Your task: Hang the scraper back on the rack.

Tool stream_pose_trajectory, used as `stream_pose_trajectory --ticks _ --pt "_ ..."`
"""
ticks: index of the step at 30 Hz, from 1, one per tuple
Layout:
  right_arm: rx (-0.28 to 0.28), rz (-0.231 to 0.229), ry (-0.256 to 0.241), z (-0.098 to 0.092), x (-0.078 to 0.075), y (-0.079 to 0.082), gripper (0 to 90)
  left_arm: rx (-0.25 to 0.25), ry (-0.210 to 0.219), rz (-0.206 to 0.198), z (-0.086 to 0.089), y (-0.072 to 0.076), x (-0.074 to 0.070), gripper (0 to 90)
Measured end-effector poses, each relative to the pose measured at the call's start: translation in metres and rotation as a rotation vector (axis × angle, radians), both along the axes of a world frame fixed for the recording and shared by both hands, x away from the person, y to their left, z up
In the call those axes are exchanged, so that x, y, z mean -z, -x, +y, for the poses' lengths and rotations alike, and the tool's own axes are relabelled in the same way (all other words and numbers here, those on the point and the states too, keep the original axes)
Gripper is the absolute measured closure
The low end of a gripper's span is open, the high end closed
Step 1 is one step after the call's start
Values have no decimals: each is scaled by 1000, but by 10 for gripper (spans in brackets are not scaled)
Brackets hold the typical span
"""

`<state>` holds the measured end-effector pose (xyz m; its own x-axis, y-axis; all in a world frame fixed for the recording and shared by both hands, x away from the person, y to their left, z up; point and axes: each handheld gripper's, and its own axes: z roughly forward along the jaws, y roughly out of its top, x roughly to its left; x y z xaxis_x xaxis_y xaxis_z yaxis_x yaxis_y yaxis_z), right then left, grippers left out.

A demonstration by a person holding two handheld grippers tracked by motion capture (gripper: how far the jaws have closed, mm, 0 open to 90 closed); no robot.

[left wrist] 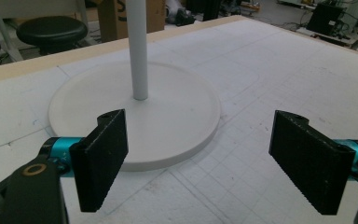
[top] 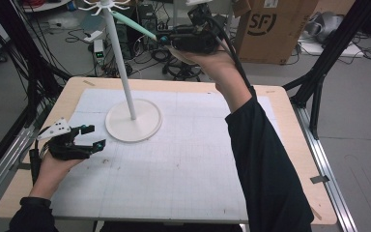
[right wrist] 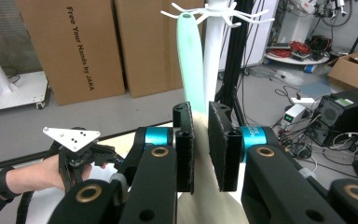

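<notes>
A white rack stands at the table's back left, with a round base (top: 134,121), a thin pole (top: 123,63) and hooks (top: 108,6) on top. My right gripper (top: 166,38) is raised high beside the rack and is shut on a utensil with a mint-green handle (top: 133,25). In the right gripper view the jaws pinch the handle (right wrist: 190,60) near its cream head (right wrist: 205,205). The handle's far end reaches up to the hooks (right wrist: 219,11); I cannot tell whether it hangs on one. My left gripper (top: 95,136) rests low, open, left of the base (left wrist: 177,126).
Cardboard boxes (top: 270,29) and tangled cables (top: 174,67) lie on the floor behind the table. Black frame legs (top: 319,82) rise at the right. A black stool (left wrist: 51,30) stands beyond the table edge. A white gridded mat (top: 183,159) covers the tabletop.
</notes>
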<state>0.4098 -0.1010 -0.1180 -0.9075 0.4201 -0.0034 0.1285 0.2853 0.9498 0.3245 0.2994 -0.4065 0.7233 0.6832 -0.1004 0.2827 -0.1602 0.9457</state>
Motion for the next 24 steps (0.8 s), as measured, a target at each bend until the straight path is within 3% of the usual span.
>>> stream_pose_trajectory --ticks 5,24 --pt "14 -14 16 1 2 -2 815 0 0 0 0 0 0 201" --pt "81 11 62 5 10 -11 813 -1 0 -1 1 0 0 203"
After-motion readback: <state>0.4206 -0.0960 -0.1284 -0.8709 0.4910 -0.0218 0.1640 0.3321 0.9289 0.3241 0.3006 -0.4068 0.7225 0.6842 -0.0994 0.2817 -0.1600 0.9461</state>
